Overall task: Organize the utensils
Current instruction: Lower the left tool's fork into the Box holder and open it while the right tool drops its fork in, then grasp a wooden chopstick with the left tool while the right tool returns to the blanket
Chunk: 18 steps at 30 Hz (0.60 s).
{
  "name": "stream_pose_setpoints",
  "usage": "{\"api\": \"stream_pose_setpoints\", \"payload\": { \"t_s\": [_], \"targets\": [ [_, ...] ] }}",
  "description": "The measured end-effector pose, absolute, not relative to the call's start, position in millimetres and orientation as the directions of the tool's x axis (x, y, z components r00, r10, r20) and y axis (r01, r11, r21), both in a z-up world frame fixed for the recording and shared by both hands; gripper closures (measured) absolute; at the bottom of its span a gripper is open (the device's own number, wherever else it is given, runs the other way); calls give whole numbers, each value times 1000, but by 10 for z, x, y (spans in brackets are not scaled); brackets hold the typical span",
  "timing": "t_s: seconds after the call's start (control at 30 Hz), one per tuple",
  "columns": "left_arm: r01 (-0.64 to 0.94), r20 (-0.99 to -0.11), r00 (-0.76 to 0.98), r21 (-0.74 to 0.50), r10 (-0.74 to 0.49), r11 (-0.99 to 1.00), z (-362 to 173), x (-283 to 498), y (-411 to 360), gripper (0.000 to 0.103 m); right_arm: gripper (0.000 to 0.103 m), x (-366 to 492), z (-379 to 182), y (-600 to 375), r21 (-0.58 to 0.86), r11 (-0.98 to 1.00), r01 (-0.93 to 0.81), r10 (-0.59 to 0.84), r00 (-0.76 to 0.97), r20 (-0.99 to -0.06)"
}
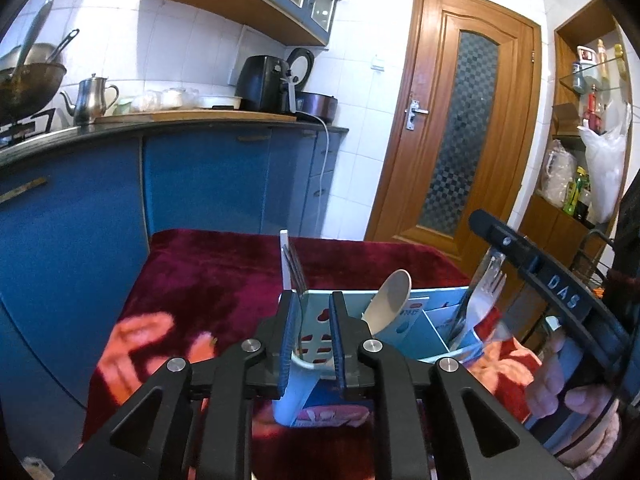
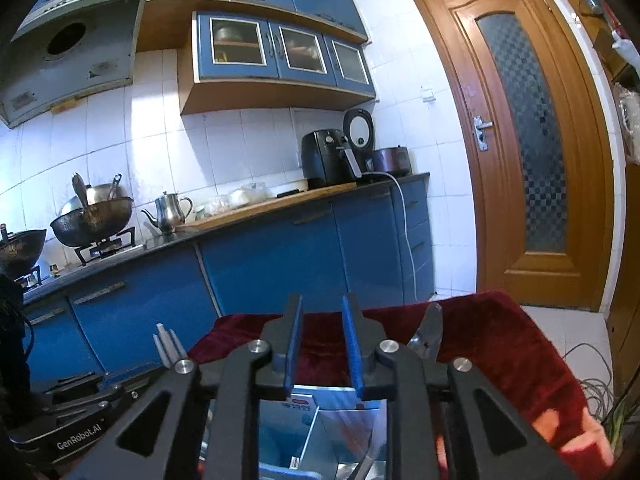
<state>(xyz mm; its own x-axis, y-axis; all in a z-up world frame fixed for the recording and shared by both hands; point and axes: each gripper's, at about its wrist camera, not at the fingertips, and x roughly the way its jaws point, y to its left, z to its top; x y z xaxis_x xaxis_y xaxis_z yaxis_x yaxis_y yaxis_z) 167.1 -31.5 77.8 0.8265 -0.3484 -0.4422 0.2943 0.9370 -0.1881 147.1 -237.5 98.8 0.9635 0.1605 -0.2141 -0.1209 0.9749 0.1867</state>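
Observation:
In the left wrist view my left gripper is shut on a fork with a light blue handle; its tines stick up past the fingertips. Just behind and right of it stands a light blue cardboard organizer box with dividers, holding a beige spoon and a white fork. My right gripper is open and empty above the same box. The left gripper's fork tines show at lower left, and a metal utensil tip rises at the right.
The box sits on a table under a dark red cloth. Blue kitchen cabinets and a counter with a kettle, wok and air fryer stand behind. A wooden door is at the right; the right gripper's body is close at the right.

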Motion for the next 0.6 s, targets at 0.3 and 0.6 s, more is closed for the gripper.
{"api": "stream_pose_setpoints", "payload": {
  "t_s": [0.3,0.6],
  "targets": [
    [296,-432,833,-177,-345,939,934,1360,-237,86,75,1090,1222,-2400,195,971,-137,174,967,-188],
    [287,-477,815,-164,-331,944,961,1042,-164,86,75,645,1238,-2497,230,968,-98,155,957,-246]
  ]
}}
